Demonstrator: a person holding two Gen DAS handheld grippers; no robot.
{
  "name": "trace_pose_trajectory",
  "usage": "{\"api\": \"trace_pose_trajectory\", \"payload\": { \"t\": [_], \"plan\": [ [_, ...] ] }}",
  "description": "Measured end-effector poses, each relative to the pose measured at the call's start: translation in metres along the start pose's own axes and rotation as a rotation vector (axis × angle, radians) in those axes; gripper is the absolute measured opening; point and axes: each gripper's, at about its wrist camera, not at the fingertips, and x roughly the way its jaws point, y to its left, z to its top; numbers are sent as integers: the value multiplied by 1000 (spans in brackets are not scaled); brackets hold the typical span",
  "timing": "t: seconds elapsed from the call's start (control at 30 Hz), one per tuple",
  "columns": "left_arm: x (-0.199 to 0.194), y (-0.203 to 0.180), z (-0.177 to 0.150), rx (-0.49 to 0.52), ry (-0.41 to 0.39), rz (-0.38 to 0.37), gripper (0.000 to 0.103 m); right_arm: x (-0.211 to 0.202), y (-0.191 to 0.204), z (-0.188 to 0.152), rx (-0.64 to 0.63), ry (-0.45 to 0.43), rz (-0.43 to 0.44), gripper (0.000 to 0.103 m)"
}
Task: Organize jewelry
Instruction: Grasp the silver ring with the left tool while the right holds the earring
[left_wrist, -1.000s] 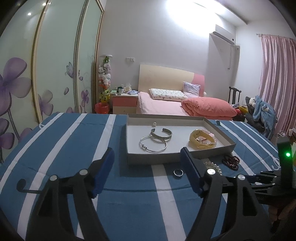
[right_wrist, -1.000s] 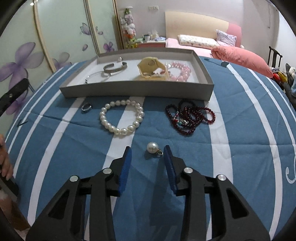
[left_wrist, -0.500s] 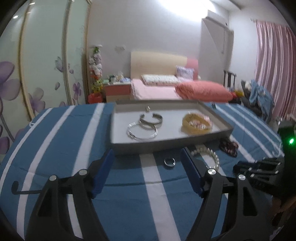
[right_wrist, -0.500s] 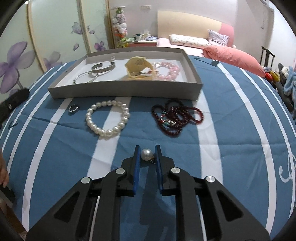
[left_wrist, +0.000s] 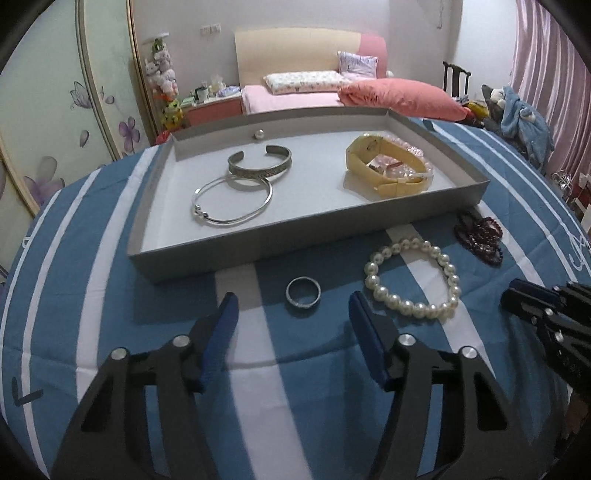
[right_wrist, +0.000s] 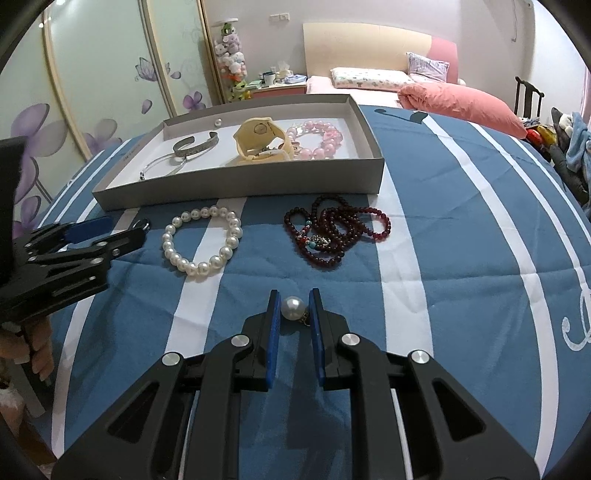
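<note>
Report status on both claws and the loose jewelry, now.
Right claw shut on pearl pendant. Left claw closing around silver ring, not gripping yet. Pearl bracelet close beside the ring.

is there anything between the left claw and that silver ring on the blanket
Nothing visible. The silver ring lies flat on the striped blanket, just ahead of the open left claw, between its fingertips' line. The pearl bracelet sits off to the side.
</note>
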Motion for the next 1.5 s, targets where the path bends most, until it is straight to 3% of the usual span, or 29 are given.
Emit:
{"api": "trace_pose_trajectory", "payload": {
  "t": [0.33,0.43,0.5,0.8,1.5],
  "plan": [
    [10,-6,9,-16,15,-4,41,0,-2,0,7,0,15,16],
    [10,-6,10,-18,13,-7,33,0,-3,0,7,0,17,16],
    [10,-7,11,-22,12,-7,22,0,-2,0,8,0,18,16],
    [6,2,7,-62,5,-30,22,0,-3,1,14,-1,21,16],
    [-48,29,-26,-150,-87,-49,22,-7,20,2,-19,-41,76,16]
  ]
}}
